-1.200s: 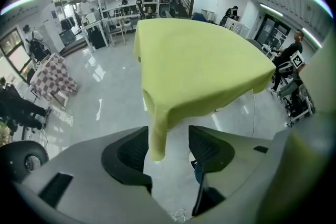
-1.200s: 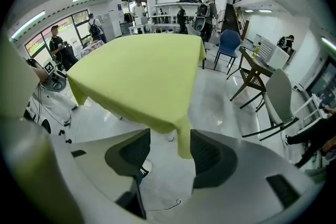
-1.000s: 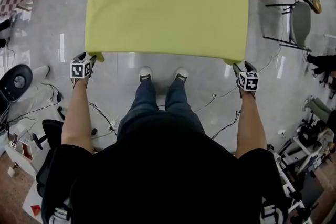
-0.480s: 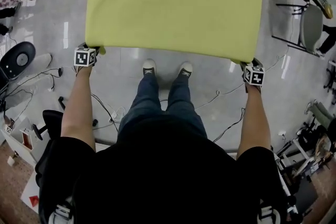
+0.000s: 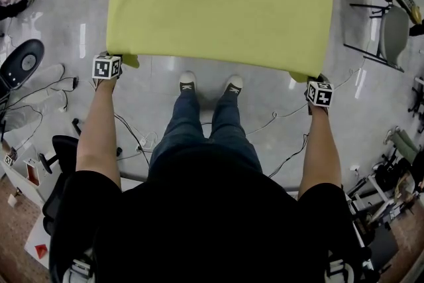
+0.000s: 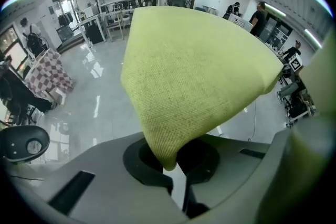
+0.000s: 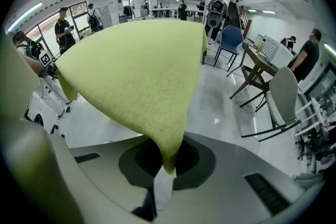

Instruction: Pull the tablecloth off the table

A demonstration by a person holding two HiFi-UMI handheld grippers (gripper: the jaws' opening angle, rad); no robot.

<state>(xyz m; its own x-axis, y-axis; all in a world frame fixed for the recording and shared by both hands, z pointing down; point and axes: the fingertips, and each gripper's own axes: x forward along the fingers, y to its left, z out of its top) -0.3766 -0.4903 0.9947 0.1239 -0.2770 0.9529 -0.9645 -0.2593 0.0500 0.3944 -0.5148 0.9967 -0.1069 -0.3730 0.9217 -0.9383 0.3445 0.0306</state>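
Since jaws of left hand-held gripper (image 6: 176,165) and right hand-held gripper (image 7: 165,168) just closed, each now pinches one near corner of yellow-green tablecloth (image 5: 218,3). Rest of cloth lies spread over counter; counter itself hidden below. Advice: pull both corners toward body together, same speed, low, so cloth slides without bunching. No readable writing; only black-white square markers on cubes (image 5: 106,67).
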